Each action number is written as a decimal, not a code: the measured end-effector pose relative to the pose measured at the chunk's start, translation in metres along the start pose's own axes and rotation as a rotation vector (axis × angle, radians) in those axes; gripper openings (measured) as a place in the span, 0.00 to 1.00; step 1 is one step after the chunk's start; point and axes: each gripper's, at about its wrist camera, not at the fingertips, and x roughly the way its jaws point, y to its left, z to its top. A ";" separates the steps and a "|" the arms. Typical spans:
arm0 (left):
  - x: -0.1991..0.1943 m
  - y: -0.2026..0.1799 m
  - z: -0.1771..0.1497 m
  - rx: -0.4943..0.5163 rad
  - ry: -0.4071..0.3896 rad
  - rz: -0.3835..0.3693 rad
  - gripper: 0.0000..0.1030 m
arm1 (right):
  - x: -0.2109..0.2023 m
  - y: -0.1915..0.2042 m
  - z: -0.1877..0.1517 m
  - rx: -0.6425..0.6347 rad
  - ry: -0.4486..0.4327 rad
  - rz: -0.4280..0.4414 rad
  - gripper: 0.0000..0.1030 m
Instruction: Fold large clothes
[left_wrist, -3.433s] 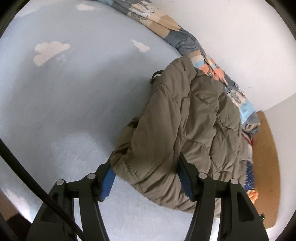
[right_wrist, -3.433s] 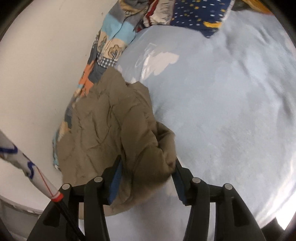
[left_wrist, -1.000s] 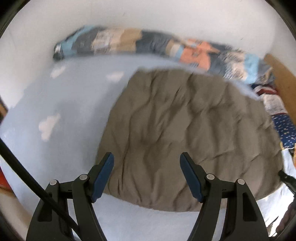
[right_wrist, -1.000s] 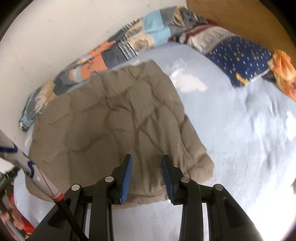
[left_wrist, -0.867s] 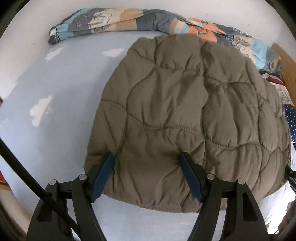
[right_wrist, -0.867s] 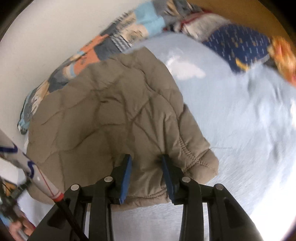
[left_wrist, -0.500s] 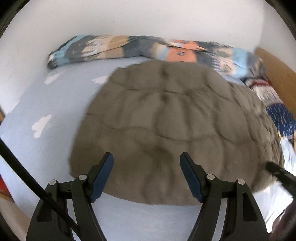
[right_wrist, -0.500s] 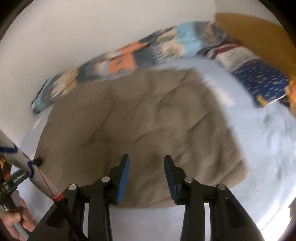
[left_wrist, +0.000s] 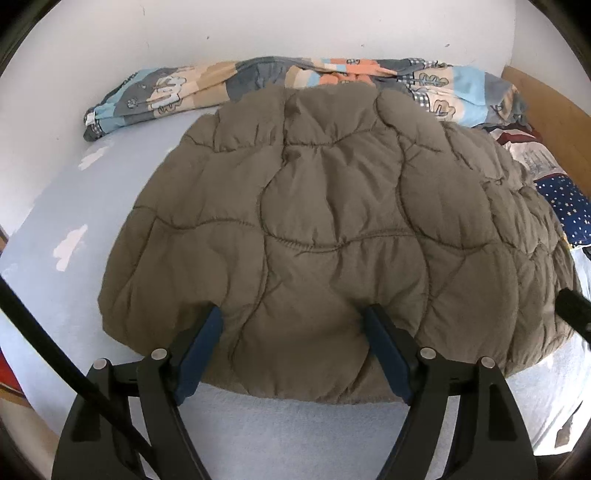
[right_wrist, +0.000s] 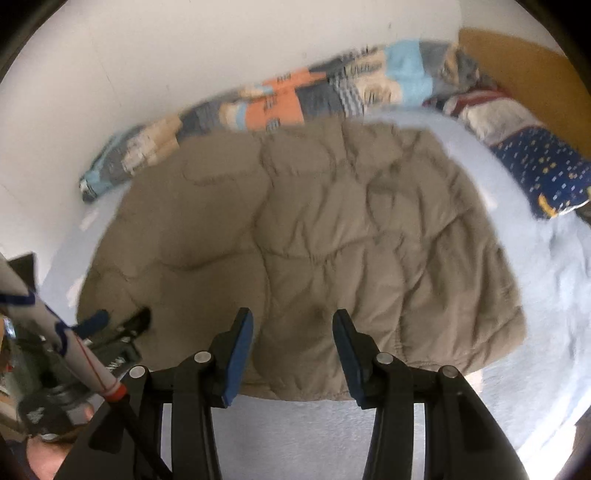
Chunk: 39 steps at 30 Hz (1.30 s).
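- Quilted jacket (left_wrist: 332, 221): olive-brown, padded, matte fabric with wavy stitched seams that form puffy, irregular panels. It lies spread flat on the bed (left_wrist: 288, 424), folded to a broad, rounded block, its far edge against the rolled blanket (left_wrist: 258, 79).
- Bed: covered in a pale blue, finely napped sheet printed with white cloud shapes.
- Rolled blanket: patchwork print in blue, orange, grey and beige, bunched in a long roll along the white wall (left_wrist: 258, 29).
- Pillow (right_wrist: 543, 170): dark blue with small yellow marks, at the right side of the bed, beside a wooden headboard (right_wrist: 524, 62).
- Left claw (left_wrist: 291, 332): black rigid fingers with blue flat pads (left_wrist: 201, 347). Jaws stand wide and have just been opening. The near hem of the quilted jacket bulges between the pads; the padding appears to touch them without being pinched.
- Right claw (right_wrist: 293, 339): same construction. Jaws stand at a moderate gap and have just been opening. The near hem lies between the pads, unpinched. This view is motion-blurred.
- Left claw as seen from the right wrist view (right_wrist: 110, 325): at the jacket's left near corner.
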 end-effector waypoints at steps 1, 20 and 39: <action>-0.006 -0.001 -0.001 0.009 -0.016 0.008 0.76 | -0.012 0.004 -0.003 -0.007 -0.032 0.001 0.48; -0.122 0.013 -0.052 0.036 -0.244 0.055 0.76 | -0.095 0.043 -0.076 -0.172 -0.187 -0.006 0.64; -0.171 0.014 -0.076 0.067 -0.329 0.014 0.85 | -0.110 0.050 -0.081 -0.174 -0.245 -0.042 0.69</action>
